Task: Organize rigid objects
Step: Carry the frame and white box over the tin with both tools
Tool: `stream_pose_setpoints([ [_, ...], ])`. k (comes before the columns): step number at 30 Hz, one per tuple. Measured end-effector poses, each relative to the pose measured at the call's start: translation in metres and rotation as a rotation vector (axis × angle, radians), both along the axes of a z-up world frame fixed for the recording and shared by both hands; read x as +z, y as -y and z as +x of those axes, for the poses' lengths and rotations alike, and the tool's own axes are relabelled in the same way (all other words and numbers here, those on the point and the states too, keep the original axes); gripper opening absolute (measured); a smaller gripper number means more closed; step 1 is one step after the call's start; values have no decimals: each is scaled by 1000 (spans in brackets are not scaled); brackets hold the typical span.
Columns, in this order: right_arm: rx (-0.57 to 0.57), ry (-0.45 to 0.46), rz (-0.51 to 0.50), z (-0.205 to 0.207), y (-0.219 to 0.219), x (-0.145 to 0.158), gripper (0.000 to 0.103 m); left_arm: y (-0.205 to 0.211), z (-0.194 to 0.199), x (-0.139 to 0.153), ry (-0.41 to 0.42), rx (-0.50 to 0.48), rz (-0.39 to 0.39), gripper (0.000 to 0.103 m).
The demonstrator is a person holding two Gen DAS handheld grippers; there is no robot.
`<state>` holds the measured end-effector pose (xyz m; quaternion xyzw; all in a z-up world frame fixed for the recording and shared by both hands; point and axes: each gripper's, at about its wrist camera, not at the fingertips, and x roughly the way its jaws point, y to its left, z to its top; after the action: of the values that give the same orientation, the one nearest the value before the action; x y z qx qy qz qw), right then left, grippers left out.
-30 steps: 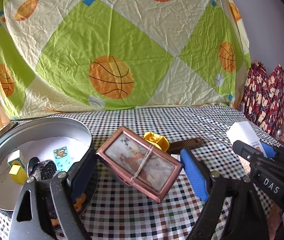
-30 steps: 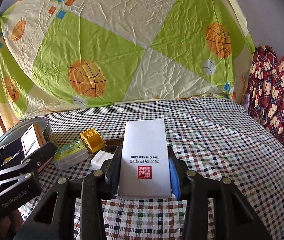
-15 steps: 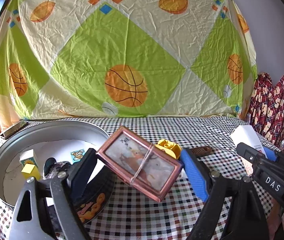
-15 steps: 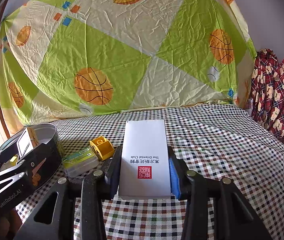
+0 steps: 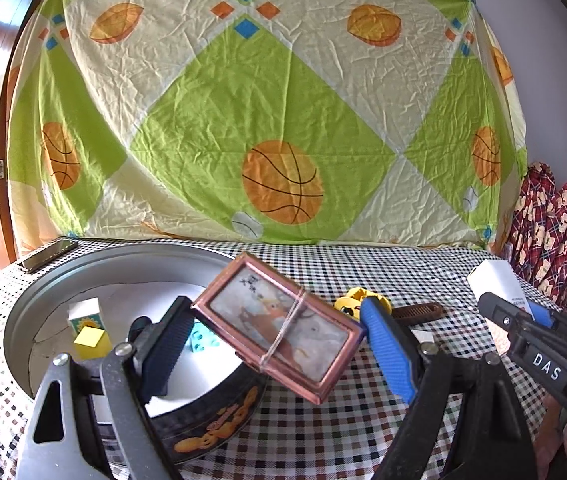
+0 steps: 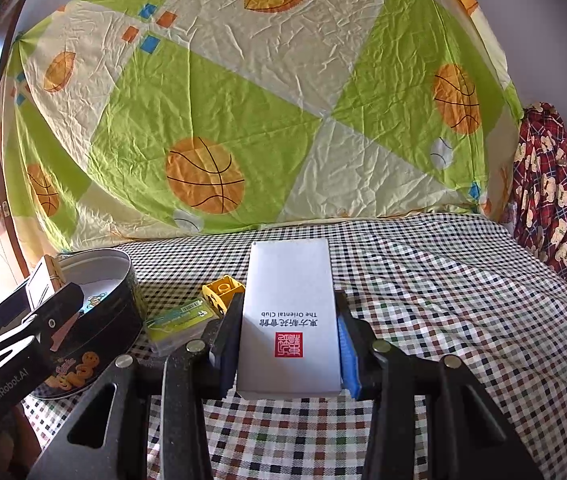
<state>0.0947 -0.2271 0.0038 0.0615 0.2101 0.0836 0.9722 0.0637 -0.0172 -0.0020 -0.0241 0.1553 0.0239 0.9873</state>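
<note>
**Trainee:** Why carry the picture frame (image 5: 279,322) tilted like that?

**Coach:** Your left gripper (image 5: 271,344) has it pinched across its long span, jaws spread wide, pads on opposite ends. The tilt hangs it with its low corner over the rim of the round cookie tin (image 5: 35,304). From there you can, I'd judge, lower it in on a slant rather than flat, since the floor already holds a small carton (image 5: 85,312), a yellow block (image 5: 89,342) and a blue brick (image 5: 203,340).

**Trainee:** Is the frame touching the tin?

**Coach:** From your left wrist view it looks clear of the rim, but the black finger hides the near end, so I can't be sure.

**Trainee:** And the other hand?

**Coach:** Your right gripper (image 6: 289,344) is narrow, clamped on the sides of the white box (image 6: 289,316), held lengthwise and above the checked tablecloth (image 6: 443,320), well apart from the tin (image 6: 95,320). Holding it there keeps the two tools from crowding the opening.

**Trainee:** What's left outside?

**Coach:** A yellow toy block (image 6: 221,294) and a clear case with a green label (image 6: 177,326) just beside the tin, plus a brown comb (image 5: 417,312).
</note>
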Motion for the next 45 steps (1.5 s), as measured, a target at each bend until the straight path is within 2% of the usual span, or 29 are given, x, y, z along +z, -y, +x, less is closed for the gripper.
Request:
stream_pose_setpoints([
  [22, 88, 47, -28, -4, -55, 3, 44, -43, -7, 1, 15, 66, -50, 86],
  [45, 176, 75, -42, -17, -98, 7, 44, -71, -12, 3, 25, 131, -45, 86],
])
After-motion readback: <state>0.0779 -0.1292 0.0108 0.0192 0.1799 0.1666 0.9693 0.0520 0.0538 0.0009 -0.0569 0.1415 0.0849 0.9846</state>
